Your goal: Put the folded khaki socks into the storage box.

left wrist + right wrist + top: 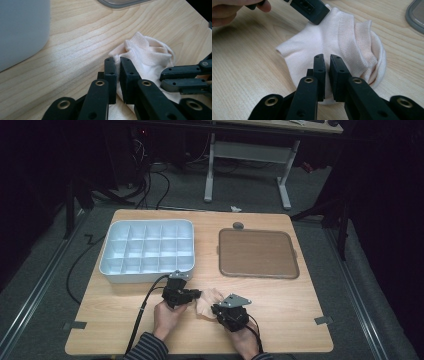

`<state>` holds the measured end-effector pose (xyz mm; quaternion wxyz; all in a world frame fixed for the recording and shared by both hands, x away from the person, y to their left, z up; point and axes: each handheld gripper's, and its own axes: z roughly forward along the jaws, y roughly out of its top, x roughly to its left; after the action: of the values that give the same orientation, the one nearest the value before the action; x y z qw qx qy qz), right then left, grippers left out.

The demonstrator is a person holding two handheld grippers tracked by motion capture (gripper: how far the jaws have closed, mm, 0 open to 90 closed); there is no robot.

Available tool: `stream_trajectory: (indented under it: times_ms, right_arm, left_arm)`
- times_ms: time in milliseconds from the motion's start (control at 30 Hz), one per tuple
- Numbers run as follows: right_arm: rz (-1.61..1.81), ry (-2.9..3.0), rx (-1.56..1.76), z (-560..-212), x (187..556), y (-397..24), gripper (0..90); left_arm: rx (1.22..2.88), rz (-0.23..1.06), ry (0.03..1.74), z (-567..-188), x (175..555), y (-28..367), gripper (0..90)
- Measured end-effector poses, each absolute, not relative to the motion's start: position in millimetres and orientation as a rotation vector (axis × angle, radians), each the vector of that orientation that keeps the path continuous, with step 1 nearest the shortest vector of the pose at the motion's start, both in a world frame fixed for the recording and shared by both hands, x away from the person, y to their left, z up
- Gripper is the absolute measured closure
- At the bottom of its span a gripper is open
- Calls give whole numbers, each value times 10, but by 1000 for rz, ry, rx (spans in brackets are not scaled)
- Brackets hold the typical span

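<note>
On the wooden worktop [280,300], both grippers' fingers clamp the soft, light, pale-pink cotton sock [329,47]: left gripper [117,65] at its edge, right gripper [327,62] mid-body; limp fabric, best held at the ribbed cuff.

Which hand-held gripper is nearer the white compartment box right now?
Left. The left hand-held gripper sits just in front of the white compartment box, pinching the sock; the right hand-held gripper grips the sock's other side, farther from it.
</note>
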<state>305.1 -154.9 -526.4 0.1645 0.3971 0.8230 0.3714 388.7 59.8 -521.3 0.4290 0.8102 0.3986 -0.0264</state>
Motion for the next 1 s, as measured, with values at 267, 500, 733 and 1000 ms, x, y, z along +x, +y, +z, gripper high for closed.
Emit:
stream_trajectory:
  times_ms: [267,500,733,1000]
  right_arm:
    - [1096,2324,1137,-5193,3053,-1586,836]
    - [1141,2276,1159,-4992,3239,-1533,868]
    - [1124,2315,1140,-5040,3357,-1344,875]
    - [1021,2332,1181,-5151,3456,-1364,884]
  left_arm:
    - [2042,-70,980,-5199,3861,596,848]
    - [2041,-80,975,-5191,3853,592,848]
    - [2045,-82,969,-5179,3844,597,848]
    - [2051,-77,963,-5156,3828,622,848]
